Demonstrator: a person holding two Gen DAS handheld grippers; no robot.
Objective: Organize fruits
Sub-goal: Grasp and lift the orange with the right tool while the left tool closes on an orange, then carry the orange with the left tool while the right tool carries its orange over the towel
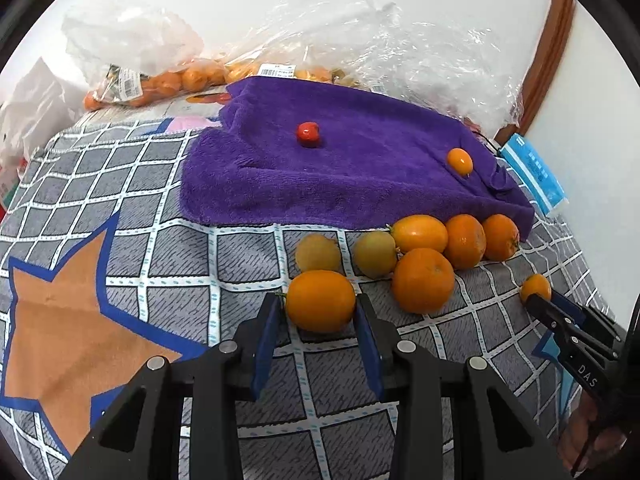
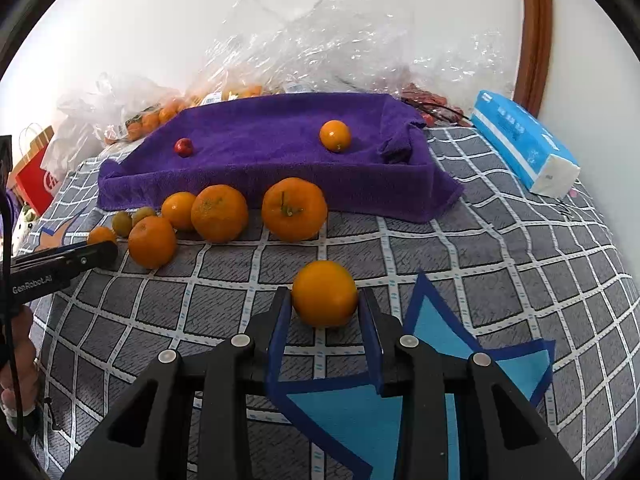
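- Fruits lie scattered on a grey checked cover (image 1: 168,240) with star prints; whether a tabletop or a bed lies under it cannot be told.
- In the left wrist view, far upper left, clear plastic bags of oranges (image 1: 160,80) sit behind the cover.
- Centre of that view: a purple towel (image 1: 340,176) carries a small red fruit (image 1: 308,134) in its middle and a small orange fruit (image 1: 459,162) toward its right end, well apart from each other.
- Below the towel's near edge, right of centre, a cluster of loose oranges (image 1: 422,280) lies bunched together, with two paler yellowish fruits (image 1: 376,254) at its left side.
- Bottom centre: the left claw (image 1: 320,314) is narrow, its blue pads pressing both sides of one orange (image 1: 320,300), which sits right between the tips and just in front of the cluster.
- Lower right edge of that view: the right claw (image 1: 538,300) comes in, holding a second orange (image 1: 535,286) at its tip.
- In the right wrist view, the left claw's black finger enters at the left edge, beside the cluster.
- Bottom centre there: the second orange (image 2: 325,294) is clamped between the right claw's narrow blue pads (image 2: 280,320), apart from the cluster and in front of the towel.
- Upper right of that view: a blue-and-white tissue pack (image 2: 524,144) rests on the cover beside the towel's right end.
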